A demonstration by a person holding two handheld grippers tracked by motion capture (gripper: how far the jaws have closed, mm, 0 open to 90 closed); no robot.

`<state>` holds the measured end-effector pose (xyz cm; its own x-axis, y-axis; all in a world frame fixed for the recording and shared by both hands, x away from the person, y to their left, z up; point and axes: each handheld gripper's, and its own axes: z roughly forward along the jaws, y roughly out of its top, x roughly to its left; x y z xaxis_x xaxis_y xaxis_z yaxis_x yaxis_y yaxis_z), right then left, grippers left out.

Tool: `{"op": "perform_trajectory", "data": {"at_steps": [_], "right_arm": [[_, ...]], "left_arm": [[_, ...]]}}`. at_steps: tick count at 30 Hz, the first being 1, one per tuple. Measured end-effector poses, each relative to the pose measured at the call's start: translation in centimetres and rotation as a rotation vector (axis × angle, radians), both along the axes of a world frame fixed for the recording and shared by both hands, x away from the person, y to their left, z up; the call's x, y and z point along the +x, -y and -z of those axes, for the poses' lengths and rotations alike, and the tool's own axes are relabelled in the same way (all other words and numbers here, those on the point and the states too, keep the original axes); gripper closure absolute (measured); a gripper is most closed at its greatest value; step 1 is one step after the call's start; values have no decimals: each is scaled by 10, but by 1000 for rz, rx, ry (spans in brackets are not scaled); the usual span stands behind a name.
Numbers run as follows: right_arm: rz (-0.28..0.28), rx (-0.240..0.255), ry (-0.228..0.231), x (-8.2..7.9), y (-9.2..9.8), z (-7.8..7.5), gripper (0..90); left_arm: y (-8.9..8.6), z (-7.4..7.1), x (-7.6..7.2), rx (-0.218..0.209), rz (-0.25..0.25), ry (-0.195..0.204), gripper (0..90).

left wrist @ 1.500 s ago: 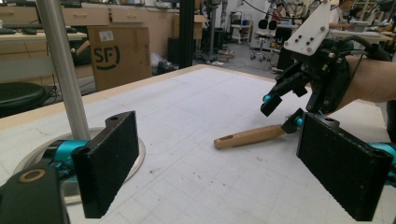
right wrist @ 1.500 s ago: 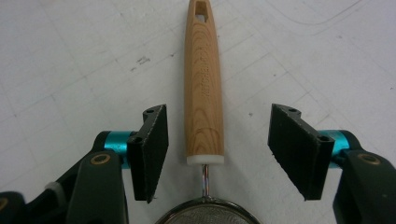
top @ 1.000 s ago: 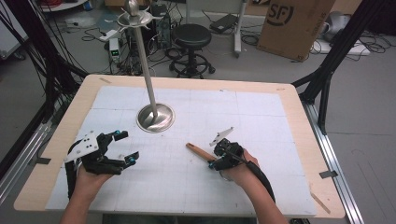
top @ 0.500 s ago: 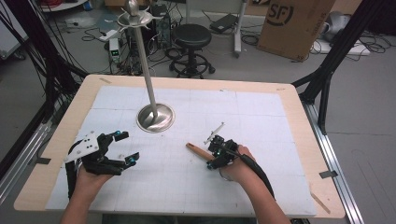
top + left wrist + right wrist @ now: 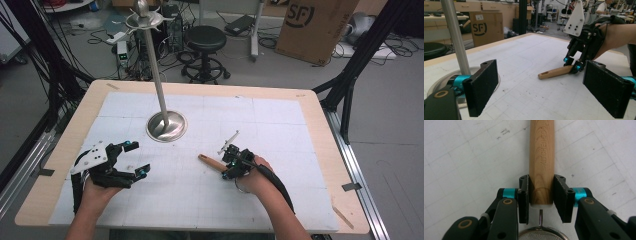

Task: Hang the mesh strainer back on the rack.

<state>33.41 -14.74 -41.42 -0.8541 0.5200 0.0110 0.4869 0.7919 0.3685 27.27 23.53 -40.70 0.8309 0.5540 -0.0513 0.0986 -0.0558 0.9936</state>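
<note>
A strainer lies on the white mat, its wooden handle (image 5: 209,162) pointing left. In the right gripper view the handle (image 5: 541,152) runs up between the jaws, and the mesh bowl's rim (image 5: 541,235) shows at the bottom edge. My right gripper (image 5: 233,163) points down over the handle's near end. Its jaws have just been closing, and both pads now touch the handle's sides. The left gripper view shows that gripper (image 5: 573,65) clamped on the handle (image 5: 554,72). My left gripper (image 5: 137,158) rests open at the front left, with nothing between its jaws.
A metal stand with a round base (image 5: 166,127) and a tall pole (image 5: 454,35) rises at the mat's middle back, with hooks at its top. A wooden rim (image 5: 320,107) borders the mat. A stool and a cardboard box stand on the floor beyond the table.
My right gripper has shifted slightly left along the strainer and its jaws have closed in on the wooden handle. The left gripper has stayed still.
</note>
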Motion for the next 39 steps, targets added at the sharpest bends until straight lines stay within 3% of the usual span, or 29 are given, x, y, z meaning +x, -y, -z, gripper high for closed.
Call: {"op": "perform_trajectory", "data": {"at_steps": [7,11,24,39], "right_arm": [[-14,-15,15,-2,-2,-1,682],[-5,1,45,-3,-1,-4,682],[-18,248,177,-14,12,-35,682],[17,521,265,-15,27,-53,681]], "left_arm": [[-1,0,0,0,-2,2,135],[-1,0,0,0,-2,1,135],[-1,0,0,-6,-3,1,135],[-2,-1,0,-9,-5,3,135]]}}
